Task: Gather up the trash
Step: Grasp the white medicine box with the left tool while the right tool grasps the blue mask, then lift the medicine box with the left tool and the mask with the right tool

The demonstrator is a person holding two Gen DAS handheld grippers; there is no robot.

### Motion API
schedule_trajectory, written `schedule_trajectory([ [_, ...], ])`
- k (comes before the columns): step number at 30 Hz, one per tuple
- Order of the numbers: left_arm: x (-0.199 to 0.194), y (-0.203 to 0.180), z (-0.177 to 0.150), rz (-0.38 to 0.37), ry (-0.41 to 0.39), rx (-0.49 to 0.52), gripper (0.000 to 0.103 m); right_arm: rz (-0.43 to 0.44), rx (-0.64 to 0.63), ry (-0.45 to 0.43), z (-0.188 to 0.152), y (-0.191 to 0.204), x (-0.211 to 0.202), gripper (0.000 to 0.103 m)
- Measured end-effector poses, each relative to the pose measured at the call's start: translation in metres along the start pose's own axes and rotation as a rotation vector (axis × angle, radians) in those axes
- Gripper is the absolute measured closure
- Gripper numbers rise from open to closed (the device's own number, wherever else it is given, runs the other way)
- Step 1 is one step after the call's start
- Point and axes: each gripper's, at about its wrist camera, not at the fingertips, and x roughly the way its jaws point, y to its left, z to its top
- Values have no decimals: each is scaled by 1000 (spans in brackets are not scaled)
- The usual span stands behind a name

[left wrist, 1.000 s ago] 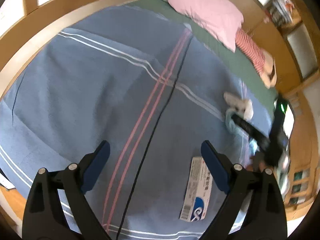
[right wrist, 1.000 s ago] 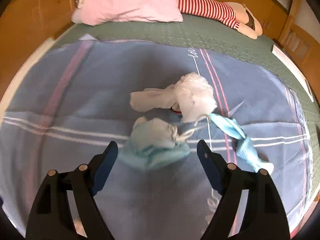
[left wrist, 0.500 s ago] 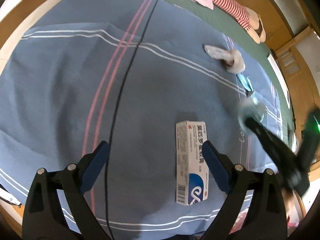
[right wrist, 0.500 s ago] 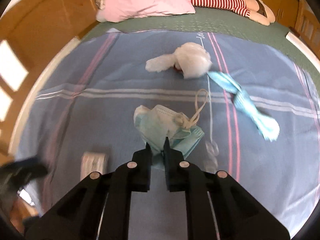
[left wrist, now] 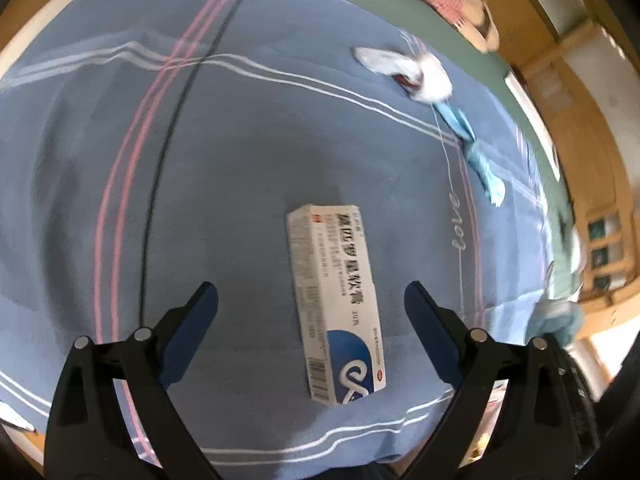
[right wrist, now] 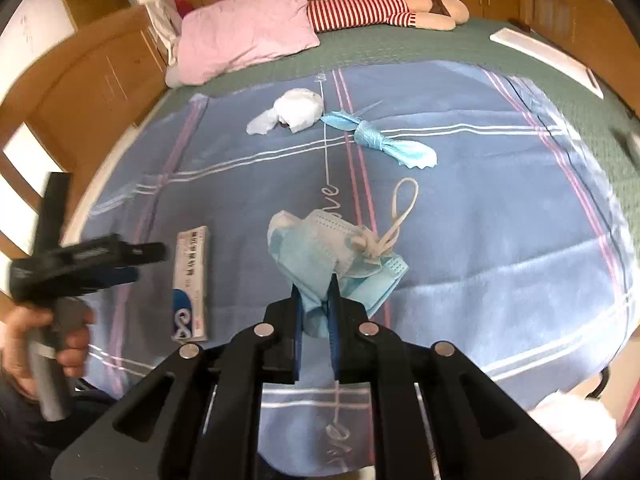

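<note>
Face mask (right wrist: 320, 252) crumpled, pinched in right tongs (right wrist: 316, 300) above blue blanket (right wrist: 480, 220) (ear loop dangling) | left tongs (left wrist: 312, 304) wide, nothing between, over medicine box (left wrist: 336, 304) lying flat | tissue wad (right wrist: 296, 110), tied blue bag (right wrist: 376, 142) on blanket near pillow (right wrist: 248, 44)

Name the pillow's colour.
Pale pink pillow, plain with no pattern; clearest in the right wrist view.

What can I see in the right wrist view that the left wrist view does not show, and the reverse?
Only the right wrist view shows the right gripper shut on the mask, the whole pillow, and a hand holding the left gripper. Only the left wrist view shows the left gripper open over the box. Both show box, tissue and blue wrapper.
</note>
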Motion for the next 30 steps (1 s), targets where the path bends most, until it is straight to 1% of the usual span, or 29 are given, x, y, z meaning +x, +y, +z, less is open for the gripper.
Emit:
schedule_trajectory([
  [3,17,-21,-5,39,27,79,9,-10,-4,13,-6,1,2,91],
  [5,29,-29,-10,71,48,109,10,-8,3,22,-10,0,3,91],
  [7,46,-37,-15,119,72,137,18,0,18,26,-12,-1,4,91],
  [9,52,-43,-19,170,53,178,19,5,28,31,-14,-3,5,91],
  [11,54,-50,-22,222,41,228,28,6,27,34,-17,-2,5,91],
  [12,55,-53,-23,245,33,255,34,5,24,34,-18,-2,4,91],
  [13,55,-55,-24,252,21,272,42,1,22,34,-19,-2,4,91],
  [14,54,-56,-24,254,11,280,44,-4,21,33,-20,-2,4,91],
  [15,53,-56,-24,252,9,280,48,-6,20,33,-21,-2,4,91],
  [16,53,-56,-24,245,4,279,54,-7,19,33,-22,-1,5,91],
  [18,49,-58,-24,241,-11,280,60,-9,19,33,-22,-1,5,91],
  [21,37,-64,-25,211,-52,281,60,-20,10,29,-23,2,5,91],
  [25,9,-75,-25,206,-146,328,61,-29,1,35,-24,4,7,91],
  [27,-3,-80,-27,222,-193,352,61,-44,-4,41,-25,4,10,91],
  [30,-15,-87,-28,274,-253,379,61,-54,-7,44,-26,5,11,91],
])
